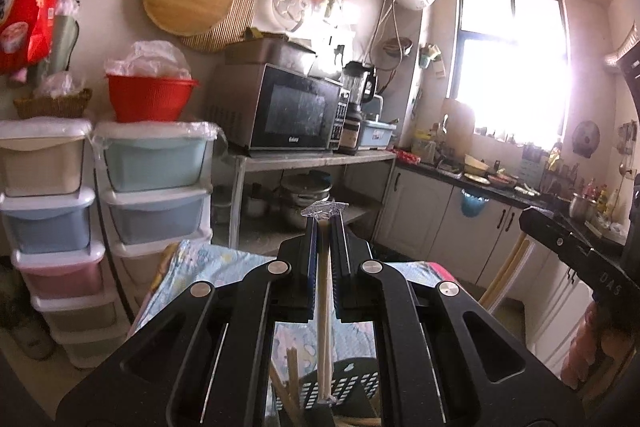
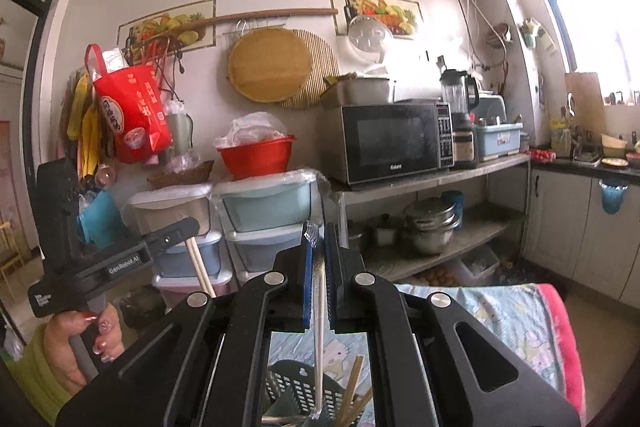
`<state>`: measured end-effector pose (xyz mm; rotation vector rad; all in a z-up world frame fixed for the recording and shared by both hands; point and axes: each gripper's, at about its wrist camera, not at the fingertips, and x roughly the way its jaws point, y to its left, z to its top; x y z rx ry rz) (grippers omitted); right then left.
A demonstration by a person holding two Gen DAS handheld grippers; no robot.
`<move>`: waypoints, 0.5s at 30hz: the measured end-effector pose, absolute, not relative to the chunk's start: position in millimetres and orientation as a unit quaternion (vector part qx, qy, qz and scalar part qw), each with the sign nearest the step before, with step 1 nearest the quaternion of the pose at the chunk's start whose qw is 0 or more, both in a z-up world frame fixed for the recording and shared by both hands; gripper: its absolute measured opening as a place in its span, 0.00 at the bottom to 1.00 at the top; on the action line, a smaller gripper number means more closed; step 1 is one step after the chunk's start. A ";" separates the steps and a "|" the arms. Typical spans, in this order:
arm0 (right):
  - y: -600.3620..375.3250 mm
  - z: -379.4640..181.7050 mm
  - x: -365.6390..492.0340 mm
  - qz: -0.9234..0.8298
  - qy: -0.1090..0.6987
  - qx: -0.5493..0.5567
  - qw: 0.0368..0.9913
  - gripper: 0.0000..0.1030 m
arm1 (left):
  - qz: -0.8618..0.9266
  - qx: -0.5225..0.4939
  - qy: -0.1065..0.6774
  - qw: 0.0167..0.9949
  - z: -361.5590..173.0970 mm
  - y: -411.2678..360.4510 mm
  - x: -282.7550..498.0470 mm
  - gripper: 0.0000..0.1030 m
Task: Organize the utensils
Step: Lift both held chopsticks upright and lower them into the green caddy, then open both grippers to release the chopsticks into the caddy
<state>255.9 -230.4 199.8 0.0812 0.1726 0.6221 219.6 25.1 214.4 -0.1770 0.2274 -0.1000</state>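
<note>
My left gripper (image 1: 325,227) is shut on a pair of pale chopsticks in a clear plastic sleeve (image 1: 325,327), held upright over a dark perforated utensil holder (image 1: 340,387). My right gripper (image 2: 317,239) is shut on another plastic-wrapped pair of chopsticks (image 2: 319,327), hanging down into the same dark holder (image 2: 296,387). Wooden chopsticks (image 2: 352,383) stand in the holder. The left gripper also shows in the right wrist view (image 2: 120,255), at the left, with its chopsticks (image 2: 200,267). The right gripper also shows at the right edge of the left wrist view (image 1: 568,247).
The holder stands on a table with a light blue cartoon-print cloth (image 2: 500,311). Behind are stacked plastic drawers (image 1: 156,187), a red bowl (image 1: 150,99), a microwave (image 2: 394,141) on a metal shelf with pots below (image 2: 432,223), and a cluttered counter (image 1: 500,183) by the window.
</note>
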 end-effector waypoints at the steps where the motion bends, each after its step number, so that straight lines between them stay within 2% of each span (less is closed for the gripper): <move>1: -228.4 196.6 257.4 0.306 0.088 0.040 0.947 0.05 | -0.049 -0.088 0.117 0.988 210.1 25.3 221.7 0.03; 15: -208.6 166.9 275.1 0.303 0.128 0.038 0.944 0.05 | -0.055 -0.083 0.166 0.981 163.1 20.8 241.7 0.03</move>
